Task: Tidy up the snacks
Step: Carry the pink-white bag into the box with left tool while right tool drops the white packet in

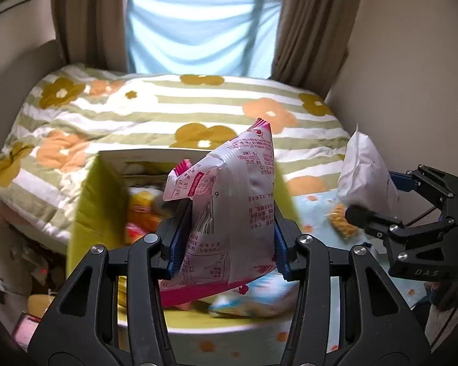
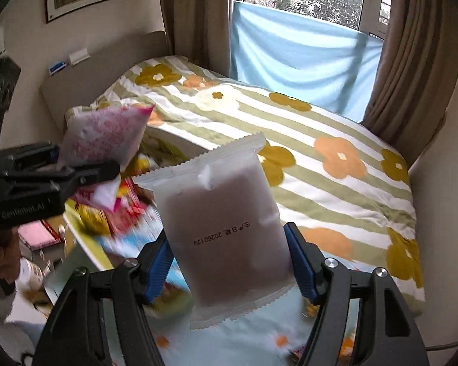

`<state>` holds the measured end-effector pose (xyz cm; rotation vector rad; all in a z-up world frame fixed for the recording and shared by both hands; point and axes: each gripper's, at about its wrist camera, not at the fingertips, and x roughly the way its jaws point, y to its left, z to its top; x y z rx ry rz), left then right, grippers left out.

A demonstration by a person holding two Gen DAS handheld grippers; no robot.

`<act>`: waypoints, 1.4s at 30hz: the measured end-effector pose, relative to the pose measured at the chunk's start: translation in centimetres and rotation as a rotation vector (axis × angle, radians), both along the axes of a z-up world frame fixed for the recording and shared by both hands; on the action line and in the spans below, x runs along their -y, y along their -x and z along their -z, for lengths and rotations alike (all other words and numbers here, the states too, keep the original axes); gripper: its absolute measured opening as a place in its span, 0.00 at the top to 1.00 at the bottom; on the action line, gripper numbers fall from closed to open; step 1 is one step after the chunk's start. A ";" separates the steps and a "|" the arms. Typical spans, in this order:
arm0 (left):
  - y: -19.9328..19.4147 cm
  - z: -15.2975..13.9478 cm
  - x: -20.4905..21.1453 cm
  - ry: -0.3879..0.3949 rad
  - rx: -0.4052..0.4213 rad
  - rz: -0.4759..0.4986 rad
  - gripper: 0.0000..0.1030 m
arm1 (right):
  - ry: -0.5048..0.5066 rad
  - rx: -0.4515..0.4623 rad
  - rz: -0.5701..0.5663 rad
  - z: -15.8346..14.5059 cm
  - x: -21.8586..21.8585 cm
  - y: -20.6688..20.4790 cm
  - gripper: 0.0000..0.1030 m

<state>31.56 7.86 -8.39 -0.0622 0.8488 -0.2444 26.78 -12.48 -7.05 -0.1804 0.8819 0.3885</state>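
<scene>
Two packets: you hold one in each gripper, both raised above the box.
Left gripper: your blue pads are clamped on the pink-and-white snack packet.
Right gripper: your pads squeeze the frosted white packet.
Yellow-green box: open-topped, near the bed; inside lie orange and red wrappers, probably snacks, too blurred to name.

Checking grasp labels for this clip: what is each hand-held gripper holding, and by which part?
Left hand-held gripper clamps the pink-and-white snack packet across its lower sides. Right hand-held gripper clamps the white frosted packet across its lower side edges.
</scene>
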 end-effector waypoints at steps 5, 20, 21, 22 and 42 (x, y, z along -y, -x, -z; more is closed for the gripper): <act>-2.7 2.0 -4.5 0.000 -0.060 -0.004 0.58 | -0.027 -0.034 0.014 0.5 -4.4 -2.6 0.37; -6.3 8.9 -9.8 0.057 -0.249 -0.048 0.43 | -0.026 -0.161 0.017 4.5 -9.5 -6.7 0.37; -6.4 9.0 -10.1 0.074 -0.257 -0.054 0.31 | -0.029 -0.167 0.019 4.7 -9.4 -6.9 0.37; -6.3 9.0 -10.3 0.071 -0.258 -0.068 0.05 | -0.031 -0.170 0.021 4.7 -9.4 -7.0 0.37; -3.4 9.3 -10.8 -0.020 -0.206 -0.080 0.00 | -0.108 -0.235 0.033 7.1 -10.7 -8.5 0.25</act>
